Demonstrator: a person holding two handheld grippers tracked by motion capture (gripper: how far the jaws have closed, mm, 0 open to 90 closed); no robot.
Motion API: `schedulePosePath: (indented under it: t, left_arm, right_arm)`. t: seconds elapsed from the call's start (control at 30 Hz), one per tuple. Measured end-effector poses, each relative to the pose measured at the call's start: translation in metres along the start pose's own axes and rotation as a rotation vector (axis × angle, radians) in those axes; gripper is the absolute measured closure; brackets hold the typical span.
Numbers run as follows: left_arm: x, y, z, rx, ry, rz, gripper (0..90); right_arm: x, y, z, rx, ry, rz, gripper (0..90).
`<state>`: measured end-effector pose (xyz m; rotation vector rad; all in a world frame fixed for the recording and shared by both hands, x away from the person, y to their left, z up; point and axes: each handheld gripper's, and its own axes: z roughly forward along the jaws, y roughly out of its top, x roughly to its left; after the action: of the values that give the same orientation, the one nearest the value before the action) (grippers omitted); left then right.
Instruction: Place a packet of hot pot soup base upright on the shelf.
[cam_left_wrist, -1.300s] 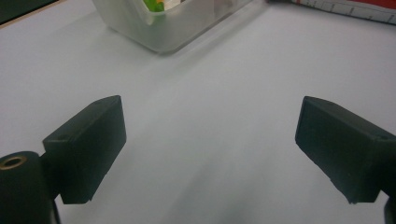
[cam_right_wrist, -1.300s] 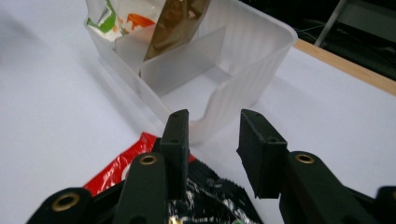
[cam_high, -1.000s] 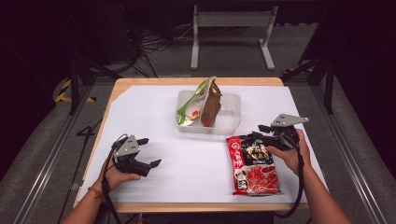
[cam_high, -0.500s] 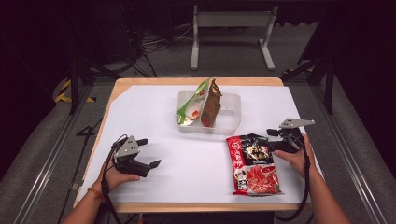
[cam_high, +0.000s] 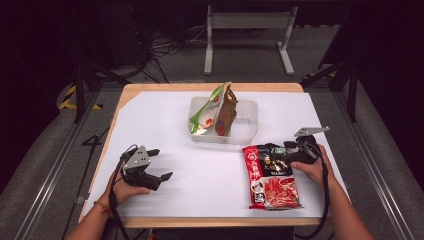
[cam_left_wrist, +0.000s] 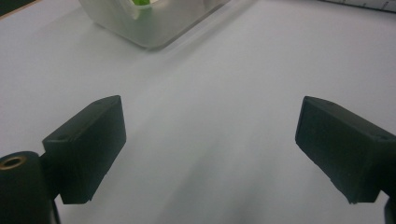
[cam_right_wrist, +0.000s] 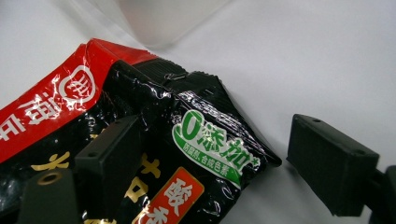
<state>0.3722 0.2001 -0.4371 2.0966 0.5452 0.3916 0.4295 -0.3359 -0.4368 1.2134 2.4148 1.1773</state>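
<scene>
High view: worktop under a white sheet, clear plastic bin at centre back with two snack bags standing in it, a green one and a brown one. Red-and-black packet lies flat on the sheet, just in front of the bin toward the right edge.

Right hand-held gripper sits low at the packet's upper right corner. Its jaws have just been opening and now stand wide. In the right gripper view the corner of the packet lies between them, one jaw over the printed face, the other out on bare sheet, neither pad pressing. So nothing is held.

Left hand-held gripper rests on the sheet at front left, well apart from everything, jaws spread wide, nothing between them; left gripper view has bare sheet and a corner of the bin.

Step in hand, by my read: take the packet by that corner to move it to the bin. To do it well:
- get the lower jaw under the crimped edge, not pushing on top of the film; it's slick and will skate on the sheet.
- bite past the seal so the corner doesn't slip out.
- close fully before lifting; the packet will flop, so lift high enough to clear the bin wall.
- aim for the free right side of the bin, away from the standing bags.
</scene>
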Motion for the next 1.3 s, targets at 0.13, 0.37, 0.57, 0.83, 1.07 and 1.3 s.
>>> schedulePosePath:
  t: [0.13,0.37,0.57,0.83,1.07,1.3]
  left_arm:
    - [0.0,0.0,0.0,0.003,-0.002,0.003,9.6]
    - [0.0,0.0,0.001,0.008,-0.005,0.004,9.6]
    - [0.0,0.0,0.002,0.015,-0.008,0.006,9.6]
    - [0.0,-0.001,0.003,0.022,-0.011,0.008,9.6]
    - [0.0,-0.001,0.004,0.026,-0.014,0.005,9.6]
    - [0.0,-0.001,0.003,0.026,-0.007,0.007,9.6]
  right_arm:
    - [-0.002,-0.001,0.003,0.009,0.026,0.008,15.7]
    - [0.006,0.001,0.007,0.031,0.043,-0.029,17.9]
    - [0.006,0.002,0.006,0.034,0.049,-0.026,25.8]
    - [-0.003,0.0,0.002,-0.038,0.055,0.028,52.9]
    - [-0.001,-0.001,0.0,-0.066,0.071,0.003,71.5]
    - [0.001,0.0,-0.007,-0.067,0.065,-0.017,78.5]
